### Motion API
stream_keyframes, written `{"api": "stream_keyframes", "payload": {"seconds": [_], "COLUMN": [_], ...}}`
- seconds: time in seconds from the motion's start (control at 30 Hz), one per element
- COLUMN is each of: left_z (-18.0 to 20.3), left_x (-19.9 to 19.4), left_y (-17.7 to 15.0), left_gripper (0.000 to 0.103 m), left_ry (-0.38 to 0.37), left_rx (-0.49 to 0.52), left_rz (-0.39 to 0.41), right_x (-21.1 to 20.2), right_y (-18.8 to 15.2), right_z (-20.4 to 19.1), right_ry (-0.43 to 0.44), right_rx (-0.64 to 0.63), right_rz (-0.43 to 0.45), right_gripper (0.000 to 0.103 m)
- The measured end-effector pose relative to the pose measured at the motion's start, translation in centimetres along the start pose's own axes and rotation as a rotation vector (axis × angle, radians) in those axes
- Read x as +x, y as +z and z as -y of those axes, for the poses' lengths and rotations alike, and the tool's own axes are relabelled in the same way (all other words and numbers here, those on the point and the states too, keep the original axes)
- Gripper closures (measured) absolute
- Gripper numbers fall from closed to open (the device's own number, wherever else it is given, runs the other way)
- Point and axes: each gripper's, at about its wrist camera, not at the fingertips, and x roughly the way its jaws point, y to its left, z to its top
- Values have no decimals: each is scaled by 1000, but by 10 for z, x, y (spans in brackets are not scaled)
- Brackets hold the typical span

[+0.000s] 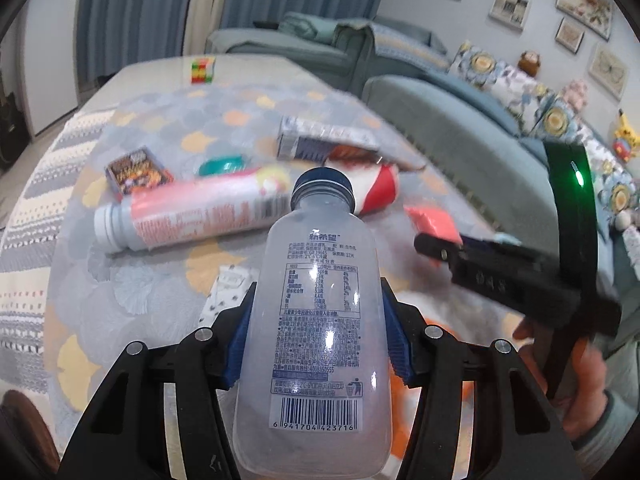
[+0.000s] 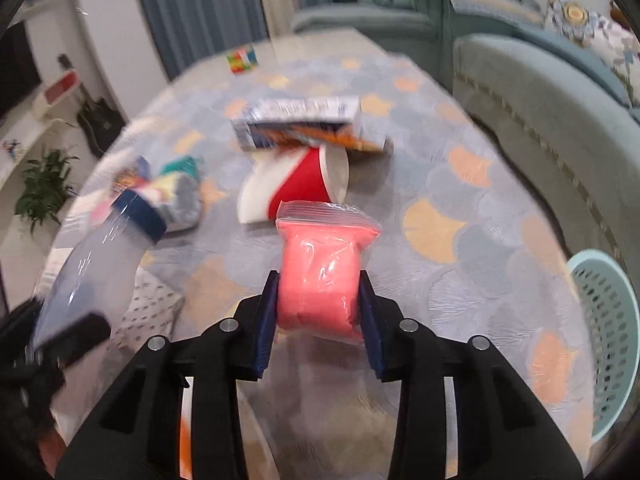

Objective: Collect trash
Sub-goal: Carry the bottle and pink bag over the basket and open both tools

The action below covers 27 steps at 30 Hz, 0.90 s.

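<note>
My left gripper (image 1: 318, 324) is shut on a clear plastic bottle (image 1: 320, 320) with a blue cap and holds it above the table; the bottle also shows in the right wrist view (image 2: 92, 272). My right gripper (image 2: 318, 304) is shut on a pink bag (image 2: 320, 276) in clear plastic and holds it above the table; the bag also shows in the left wrist view (image 1: 434, 226). On the table lie a pink and white bottle (image 1: 192, 216), a red and white paper cup (image 2: 296, 184) on its side and a white and blue carton (image 2: 304, 124).
A light blue perforated basket (image 2: 608, 340) stands at the table's right edge. A small card box (image 1: 138, 174), a teal lid (image 1: 222, 164) and a white patterned packet (image 1: 224, 296) lie on the patterned cloth. A colour cube (image 1: 202, 70) sits far back. Sofas stand to the right.
</note>
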Motion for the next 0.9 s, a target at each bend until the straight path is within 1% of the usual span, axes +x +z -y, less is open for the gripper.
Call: {"api": "stream_keyframes", "payload": {"seconds": [0.1,0.23,0.33,0.43,0.63,0.77,0.9], "left_z": [12,39,62,98,178,224,259], "left_x": [-13,-31,-36,-37,-25,2,35], "left_y": [8,24,35,50,65,63,55], "left_gripper": [50,50,50,50,49,49,49], "left_ry": [-14,-56,-85,-129,-205,-262,-282], "left_rx": [4,19,44,80,164,174,203], "left_rz": [51,110,130,143,142,94,43], "right_x": [-28,-64,-92,-114,-162,-179,-192], "right_y": [-4,-4,-2,-1,-12,-24,-38], "right_z": [4,17,37,60,126,160,199], "right_ry": [-9,-42,-84,-119,-208,-285,-344], "right_rx": [-24,-37,-18,17,116,153,212], "right_rz": [66,137,179,197,235,240,230], "right_gripper": [69,69,69,69,69,69,69]}}
